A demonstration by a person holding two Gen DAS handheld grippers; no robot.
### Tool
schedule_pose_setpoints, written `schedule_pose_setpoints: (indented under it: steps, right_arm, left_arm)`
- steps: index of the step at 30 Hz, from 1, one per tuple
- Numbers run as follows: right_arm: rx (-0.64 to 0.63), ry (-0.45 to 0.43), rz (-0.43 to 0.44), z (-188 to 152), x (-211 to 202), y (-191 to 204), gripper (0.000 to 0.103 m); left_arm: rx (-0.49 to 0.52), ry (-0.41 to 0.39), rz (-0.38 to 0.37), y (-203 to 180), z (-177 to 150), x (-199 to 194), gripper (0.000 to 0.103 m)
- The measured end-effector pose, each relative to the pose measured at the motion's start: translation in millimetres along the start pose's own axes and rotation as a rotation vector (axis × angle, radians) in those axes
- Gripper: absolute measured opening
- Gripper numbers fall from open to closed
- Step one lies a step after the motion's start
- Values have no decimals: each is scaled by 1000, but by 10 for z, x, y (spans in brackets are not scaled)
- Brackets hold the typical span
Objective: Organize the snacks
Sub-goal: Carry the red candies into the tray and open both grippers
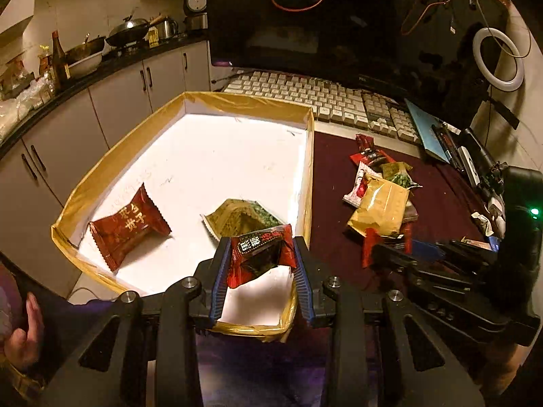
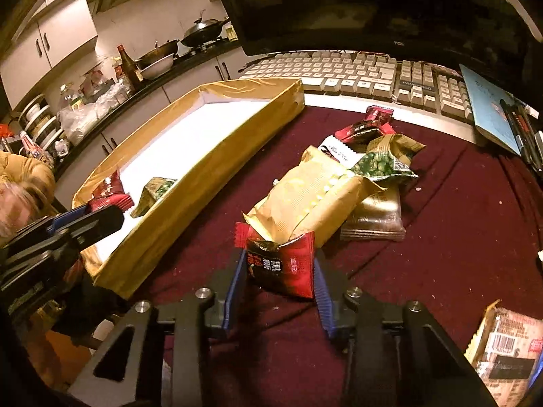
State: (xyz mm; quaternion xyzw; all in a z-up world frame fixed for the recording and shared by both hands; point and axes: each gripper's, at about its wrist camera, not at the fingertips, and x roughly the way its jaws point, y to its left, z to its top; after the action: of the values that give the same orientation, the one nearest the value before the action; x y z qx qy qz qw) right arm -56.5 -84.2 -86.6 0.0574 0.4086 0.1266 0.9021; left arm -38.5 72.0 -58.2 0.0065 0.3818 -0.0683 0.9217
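Left wrist view: the left gripper (image 1: pixel 259 254) pinches a red-and-black packet (image 1: pixel 259 257) between its blue pads, held above the near right corner of the box (image 1: pixel 190 100). The box is white inside with gold-taped walls. On its floor, at about ten o'clock from the gripper, lies a red candy (image 1: pixel 130 225); a green pea bag (image 1: pixel 242 218) lies just beyond the held packet at twelve o'clock. At two o'clock, on the maroon cloth (image 1: pixel 329 176), sits the snack pile (image 1: pixel 381 193), topped by a gold bag (image 1: pixel 381 208). The right gripper (image 1: pixel 390 247) reaches in from three o'clock at the pile's near edge. A keyboard (image 1: pixel 322 96) and a dark monitor (image 1: pixel 339 23) stand behind.

Right wrist view: the right gripper (image 2: pixel 280 271) has its pads pressed on a second red-and-black packet (image 2: pixel 281 268) at the near end of the pile, the packet touching the gold bag (image 2: pixel 312 200) at twelve o'clock. Whether it is lifted off the cloth (image 2: pixel 441 237) cannot be told. Another pea bag (image 2: pixel 381 166) lies at one o'clock, a brown pack (image 2: pixel 376 220) under the gold bag. The box (image 2: pixel 190 200) lies at ten o'clock, with the left gripper (image 2: pixel 101 213) over it at nine. A barcoded pack (image 2: pixel 505 342) sits at four o'clock.
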Motion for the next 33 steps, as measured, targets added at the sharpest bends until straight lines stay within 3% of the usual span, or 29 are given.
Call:
schedule_pose_setpoints:
  steps: [2,8,17,26,30,33]
  right_arm:
    - [17,-6,14,-33,-54,-35,23]
    - [28,-20,26,-96,-201,-84,17]
    - [55,-13,59,-173,-268,-146,16]
    - [38,-96,71,-86,-526,-82,16]
    - [7,-140,123,136,-580,114,16]
    - [-51,-162,170,365,-516,370,16]
  left_arm:
    - [0,4,2,5,-8,2,33]
    - [-7,-7,-8,27,-5,-31,33]
    - [-17,-63,15,109,2,-127,33]
    - [-33,-94,35,227,114,-150,33]
    - [-56,-146,82,441,318,-228,33]
    - [-45,-162,159,595,468,-145,33]
